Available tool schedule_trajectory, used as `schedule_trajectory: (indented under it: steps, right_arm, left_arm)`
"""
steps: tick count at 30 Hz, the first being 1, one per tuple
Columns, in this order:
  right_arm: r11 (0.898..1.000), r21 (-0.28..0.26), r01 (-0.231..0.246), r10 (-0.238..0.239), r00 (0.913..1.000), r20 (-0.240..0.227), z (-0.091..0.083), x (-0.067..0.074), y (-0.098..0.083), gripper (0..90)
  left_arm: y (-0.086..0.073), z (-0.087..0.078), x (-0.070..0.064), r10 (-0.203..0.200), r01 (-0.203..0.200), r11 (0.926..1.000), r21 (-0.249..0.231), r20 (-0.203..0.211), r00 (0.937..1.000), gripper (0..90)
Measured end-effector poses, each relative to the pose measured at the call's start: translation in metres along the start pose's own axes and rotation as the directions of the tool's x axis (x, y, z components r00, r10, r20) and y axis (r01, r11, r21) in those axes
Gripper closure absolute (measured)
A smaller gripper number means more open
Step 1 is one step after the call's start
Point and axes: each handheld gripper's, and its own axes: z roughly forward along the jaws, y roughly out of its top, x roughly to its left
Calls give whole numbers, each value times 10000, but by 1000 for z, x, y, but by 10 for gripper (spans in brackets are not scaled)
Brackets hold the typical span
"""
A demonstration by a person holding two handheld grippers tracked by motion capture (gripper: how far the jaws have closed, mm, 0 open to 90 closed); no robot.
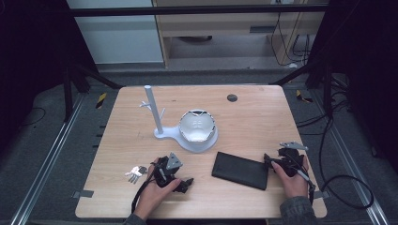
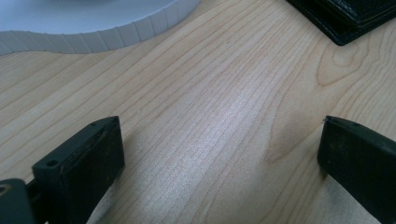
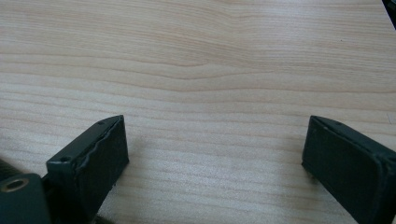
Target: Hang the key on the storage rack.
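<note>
A white stand (image 1: 162,133) with an upright pole and small hooks carries a round dish (image 1: 197,125) at the table's middle; its ribbed base edge (image 2: 93,32) lies ahead of my left gripper. A bunch of keys (image 1: 135,172) lies at the front left. A black wallet (image 1: 240,170) lies flat at the front middle, and its corner (image 2: 348,18) is at the top right of the left gripper view. My left gripper (image 1: 184,180) (image 2: 219,149) rests low between keys and wallet, open and holding nothing. My right gripper (image 1: 274,157) (image 3: 217,149), just right of the wallet, is open over bare wood.
The wooden table (image 1: 253,117) has a dark round grommet (image 1: 232,98) near its far edge. Metal rails and cables run along the floor on both sides. A black cable (image 1: 347,187) trails off the right gripper past the table's right edge.
</note>
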Motion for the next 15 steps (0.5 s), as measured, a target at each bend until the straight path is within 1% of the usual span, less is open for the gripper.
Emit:
schedule_trajectory:
  steps: [1, 3, 6, 7, 10, 11, 12, 13, 14, 15]
  right_arm:
    - [10000, 5, -9, 9, 10000, -20, 0, 0, 0, 70]
    - [10000, -12, 20, -20, 10000, -50, 0, 0, 0, 69]
    - [10000, 3, 80, -80, 9999, -98, -1, 1, -1, 69]
    - [10000, -5, 81, -81, 9999, -126, -1, 1, -1, 69]
    - [10000, 5, 95, -95, 9998, -148, -1, 1, -1, 67]
    - [9999, 2, 111, -111, 9998, -137, -1, 1, -1, 67]
    - [10000, 8, 93, -93, 9998, -154, -1, 1, -1, 66]
    - [10000, 13, 76, -76, 9999, -153, -1, 1, -1, 64]
    - [9999, 15, 110, -110, 9998, -159, -1, 1, -1, 62]
    - [9999, 14, 123, -123, 9998, -165, 0, 1, -1, 60]
  left_arm:
    - [-1, -1, 0, 24, -24, 10000, -50, 54, 10000, 12]
    - [-2, -3, 0, 0, 0, 9999, -134, 6, 10000, 43]
    - [-2, -7, 0, 66, -65, 9999, -118, 79, 9999, 68]
    - [-1, -12, 0, 163, -162, 9998, -130, 71, 9998, 68]
    - [0, -25, 3, 141, -139, 9992, -388, 58, 9999, 79]
    - [1, -29, 4, 168, -168, 9991, -385, 12, 9999, 79]
    - [3, -34, 6, 205, -211, 9993, -302, -221, 9995, 79]
    - [5, -38, 8, 178, -186, 9996, -203, -358, 9992, 80]
    - [6, -41, 10, 126, -129, 9999, -59, -479, 9988, 86]
    - [8, -46, 11, -29, 33, 10000, 53, -702, 9975, 98]
